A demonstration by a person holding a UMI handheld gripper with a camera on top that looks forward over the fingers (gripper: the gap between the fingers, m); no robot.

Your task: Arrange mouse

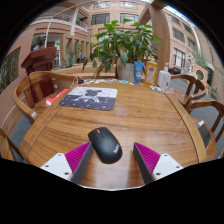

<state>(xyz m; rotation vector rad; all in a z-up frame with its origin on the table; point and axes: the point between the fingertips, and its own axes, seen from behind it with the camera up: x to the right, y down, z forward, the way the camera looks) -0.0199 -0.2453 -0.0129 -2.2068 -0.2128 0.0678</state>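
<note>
A black computer mouse (104,143) lies on the round wooden table (150,120), between my fingers and nearer the left one. Gaps show at both sides of it, and it rests on the table. My gripper (112,158) is open, its magenta pads (77,157) spread wide at either side. A mouse mat with a dark printed picture (89,97) lies farther back on the table, beyond the mouse and to the left.
A large potted plant (122,45) stands at the table's far edge with bottles and small containers (148,72) beside it. Wooden chairs (35,90) ring the table. A red flat item (54,98) lies left of the mat.
</note>
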